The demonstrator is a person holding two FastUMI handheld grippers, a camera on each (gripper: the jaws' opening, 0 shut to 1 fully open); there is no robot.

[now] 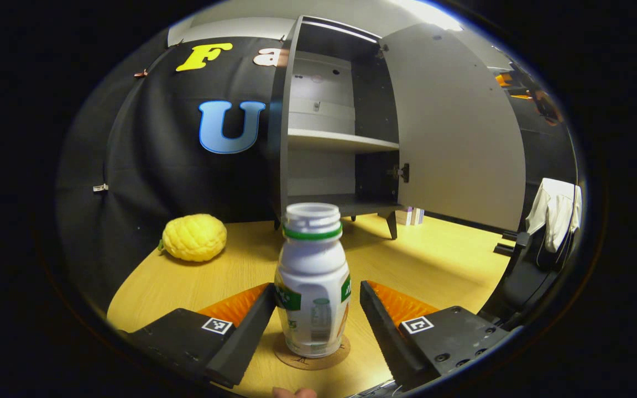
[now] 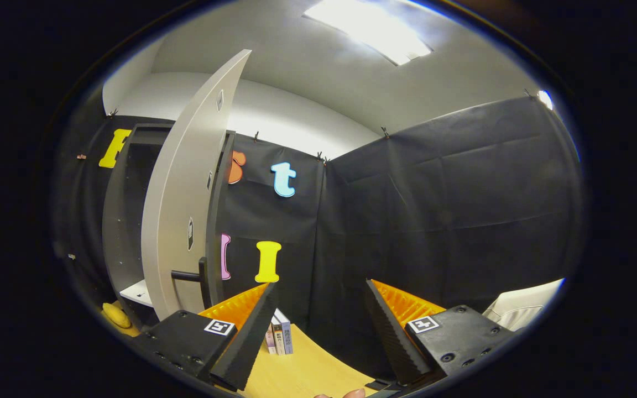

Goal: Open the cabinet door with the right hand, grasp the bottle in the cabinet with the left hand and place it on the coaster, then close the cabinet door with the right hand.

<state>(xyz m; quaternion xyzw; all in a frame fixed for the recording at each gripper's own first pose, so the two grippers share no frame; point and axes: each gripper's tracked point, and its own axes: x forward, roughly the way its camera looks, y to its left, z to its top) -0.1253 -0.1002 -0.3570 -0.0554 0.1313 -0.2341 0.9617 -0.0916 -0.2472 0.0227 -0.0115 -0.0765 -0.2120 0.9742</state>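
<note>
Bottle [image 1: 313, 282]: one, white plastic, rounded shoulders, a green ring under its open uncapped neck, green-and-white label. It stands upright on a round cork-like coaster [image 1: 312, 360], on the near part of a pale wood-grain table [image 1: 434, 265].

Left gripper [image 1: 316, 318]: its two fingers are spread apart with the bottle between them. The left finger [image 1: 252, 331] lies close against the bottle's side; whether it touches cannot be told. The right finger [image 1: 382, 331] stands clear of it. Both fingers carry ribbed pads, and each finger mount bears one square marker tag.

Cabinet [image 1: 318, 119]: one, grey, standing at the far side of the table on short legs. The left gripper view looks into it: one shelf across the middle, and both compartments bare. Its door [image 1: 457, 127] is swung wide open to the right, with one dark hinge at its lower inner edge.

Left of the cabinet, one yellow knobbly fruit-shaped object [image 1: 194, 236] lies on the table. At far right, a white cloth [image 1: 555, 210] hangs over a dark chair.

Right gripper [image 2: 318, 326]: fingers apart, holding nothing, raised above the table [image 2: 302, 370]. The right gripper view shows the door [image 2: 186, 210] edge-on, with a dark bar handle [image 2: 188, 275] on it. It also shows a few books [image 2: 278, 334] standing upright against the black cloth wall [image 2: 434, 221], and a ceiling light panel [image 2: 374, 30].
</note>
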